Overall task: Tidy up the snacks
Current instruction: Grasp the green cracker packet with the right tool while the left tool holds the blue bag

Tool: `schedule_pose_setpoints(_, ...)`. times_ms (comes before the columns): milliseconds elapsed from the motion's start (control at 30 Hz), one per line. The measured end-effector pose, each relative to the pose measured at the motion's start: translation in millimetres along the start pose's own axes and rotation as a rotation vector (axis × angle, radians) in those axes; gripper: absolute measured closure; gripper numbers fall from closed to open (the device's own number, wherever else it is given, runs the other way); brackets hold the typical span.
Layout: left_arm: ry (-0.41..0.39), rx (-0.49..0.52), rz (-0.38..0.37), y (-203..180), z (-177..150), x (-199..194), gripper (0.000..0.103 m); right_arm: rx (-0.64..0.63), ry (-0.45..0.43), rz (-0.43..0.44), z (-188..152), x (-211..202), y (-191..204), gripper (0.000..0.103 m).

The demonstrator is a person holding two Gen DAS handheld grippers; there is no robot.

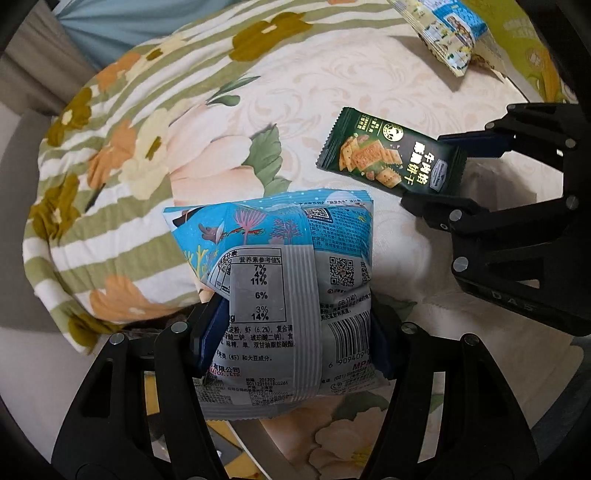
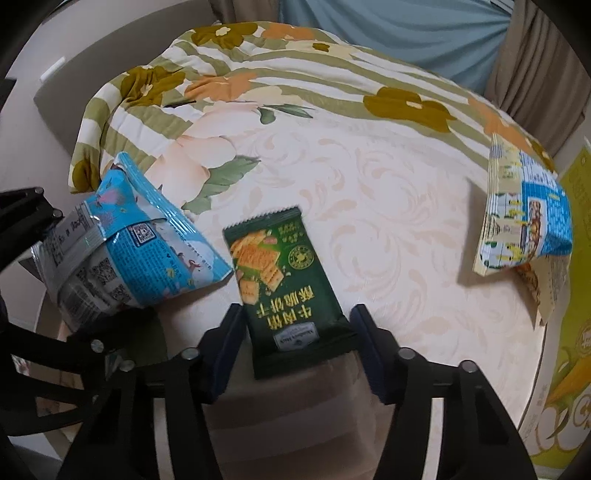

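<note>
Snacks pinched — blue bag (image 1: 280, 280) in left hand-held gripper (image 1: 291, 343), green pack (image 2: 284, 291) in right (image 2: 295, 347) — lower ends hidden.

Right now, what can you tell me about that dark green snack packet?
The dark green packet is a small, flat, glossy plastic pouch with zigzag-cut ends, cracker pictures and pale Chinese lettering. It looks sealed. The right tongs pinch one end between their blue pads, above the cream patterned bedspread. The blue packet sits close beside it.

Bed (image 2: 388, 192) with cream swirl-pattern sheet, green-striped floral quilt (image 2: 258, 85) bunched at far side — blue curtain (image 2: 406, 33) and beige drape (image 2: 535, 74) behind.
</note>
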State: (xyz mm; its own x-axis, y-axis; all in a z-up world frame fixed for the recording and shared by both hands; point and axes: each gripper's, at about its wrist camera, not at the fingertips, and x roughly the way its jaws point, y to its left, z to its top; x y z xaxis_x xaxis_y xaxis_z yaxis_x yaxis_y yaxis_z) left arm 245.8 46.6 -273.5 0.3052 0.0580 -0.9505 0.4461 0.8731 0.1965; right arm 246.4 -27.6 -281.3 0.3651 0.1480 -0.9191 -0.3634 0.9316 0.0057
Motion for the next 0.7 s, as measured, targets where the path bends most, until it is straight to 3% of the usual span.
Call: schedule_pose_setpoints(700,-0.066,-0.175,-0.054,36.2,-12.5,-39.7,0.042,0.086,-0.128,0.016,5.4,-46.3,-6.1,0.064)
